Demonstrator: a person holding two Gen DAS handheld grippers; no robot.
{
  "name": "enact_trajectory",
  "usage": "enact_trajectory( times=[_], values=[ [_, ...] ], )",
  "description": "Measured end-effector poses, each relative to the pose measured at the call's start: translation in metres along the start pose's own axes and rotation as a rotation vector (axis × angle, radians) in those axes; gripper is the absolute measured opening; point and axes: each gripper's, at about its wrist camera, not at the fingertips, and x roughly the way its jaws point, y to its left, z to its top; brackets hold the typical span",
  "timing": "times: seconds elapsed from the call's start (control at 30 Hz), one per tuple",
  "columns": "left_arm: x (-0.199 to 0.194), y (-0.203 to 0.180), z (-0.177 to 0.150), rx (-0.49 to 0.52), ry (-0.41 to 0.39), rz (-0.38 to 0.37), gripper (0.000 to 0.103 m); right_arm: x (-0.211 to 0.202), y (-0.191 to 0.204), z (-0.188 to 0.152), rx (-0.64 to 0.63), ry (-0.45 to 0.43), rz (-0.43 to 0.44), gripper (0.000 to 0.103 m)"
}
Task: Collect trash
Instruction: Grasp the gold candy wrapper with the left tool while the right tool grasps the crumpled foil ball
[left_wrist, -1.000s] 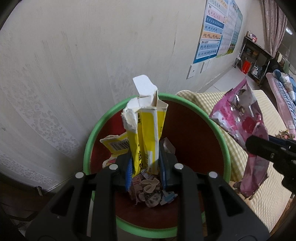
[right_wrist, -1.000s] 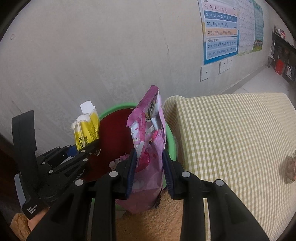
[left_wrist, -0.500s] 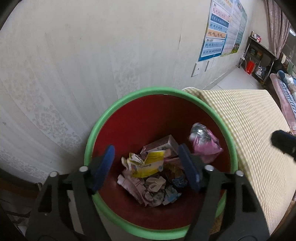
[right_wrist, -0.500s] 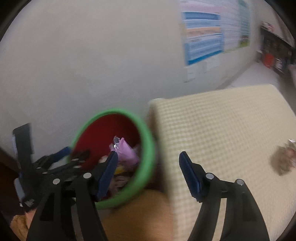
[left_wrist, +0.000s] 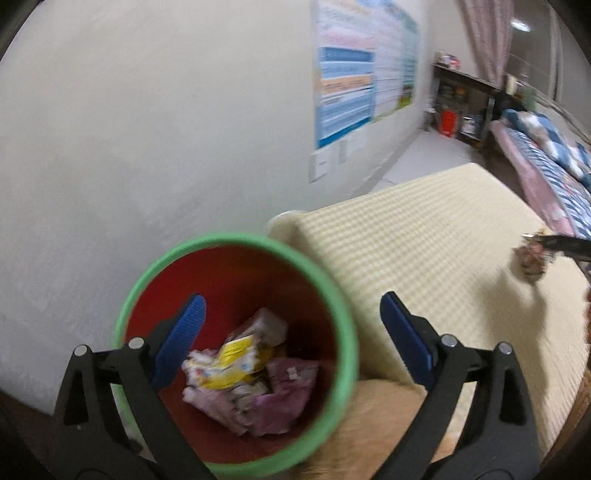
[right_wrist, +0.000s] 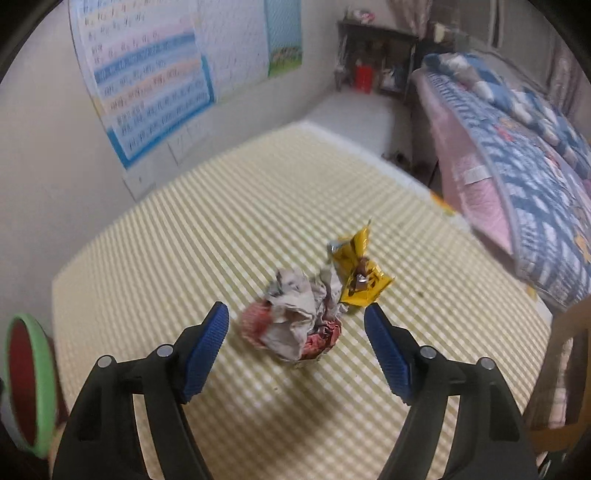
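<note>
A red bin with a green rim (left_wrist: 343, 317) stands by the wall, holding a yellow carton (left_wrist: 232, 360) and a pink wrapper (left_wrist: 284, 387) among other scraps. My left gripper (left_wrist: 291, 325) hovers over its right side, jaws opening, nothing between them. On the checked tabletop (right_wrist: 184, 240) lie a crumpled grey-and-red wrapper (right_wrist: 295, 317) and a yellow wrapper (right_wrist: 360, 277). My right gripper (right_wrist: 297, 334) is just above the crumpled wrapper, jaws opening, the wrapper between the blue pads and untouched. That wrapper (left_wrist: 532, 258) also shows at the left wrist view's right edge.
The bin's rim (right_wrist: 40, 387) shows at the left edge of the right wrist view. A wall with posters (right_wrist: 155, 85) runs behind the table. A bed with a blue patterned quilt (right_wrist: 524, 155) stands to the right, and a dark shelf (right_wrist: 376, 55) at the back.
Both grippers let go of their trash: the yellow carton and pink wrapper now lie in the bin. The right gripper swung right over the table's crumpled wrapper. The left gripper shifted right.
</note>
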Motion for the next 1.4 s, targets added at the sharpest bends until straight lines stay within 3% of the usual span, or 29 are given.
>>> enact_trajectory(
  times=[0.07,0.1,0.2,0.33,0.53,0.7,0.83,1.0,1.23,1.33,1.4],
  values=[
    [-0.004,-0.020,0.007,0.014,-0.014,-0.051,0.093,0.013,-0.002,-0.004,-0.028,0.031,0.006,0.053],
    [-0.006,-0.030,0.010,0.022,-0.020,-0.075,0.093,0.018,-0.003,-0.006,-0.028,0.041,0.065,0.039],
    [-0.009,-0.064,0.018,0.082,-0.024,-0.126,0.093,0.003,-0.006,-0.016,-0.019,0.009,0.129,0.036],
    [-0.008,-0.112,0.026,0.178,-0.029,-0.157,0.093,-0.050,-0.032,-0.048,0.041,-0.079,0.224,0.036],
    [0.010,-0.214,0.045,0.279,-0.014,-0.284,0.093,-0.087,-0.085,-0.102,0.154,-0.138,0.153,0.037],
    [0.035,-0.300,0.058,0.358,0.028,-0.354,0.093,-0.079,-0.110,-0.113,0.216,-0.157,0.149,0.039],
    [0.054,-0.348,0.062,0.387,0.096,-0.363,0.093,-0.067,-0.121,-0.120,0.236,-0.139,0.162,0.039],
    [0.085,-0.380,0.058,0.401,0.153,-0.321,0.092,-0.064,-0.133,-0.122,0.267,-0.159,0.190,0.039],
    [0.113,-0.411,0.044,0.523,0.197,-0.268,0.091,-0.062,-0.140,-0.124,0.296,-0.166,0.234,0.039],
    [0.127,-0.417,0.040,0.544,0.228,-0.246,0.085,-0.062,-0.142,-0.124,0.299,-0.169,0.242,0.039],
    [0.136,-0.419,0.039,0.537,0.249,-0.237,0.073,-0.061,-0.142,-0.124,0.296,-0.173,0.243,0.039]
  ],
)
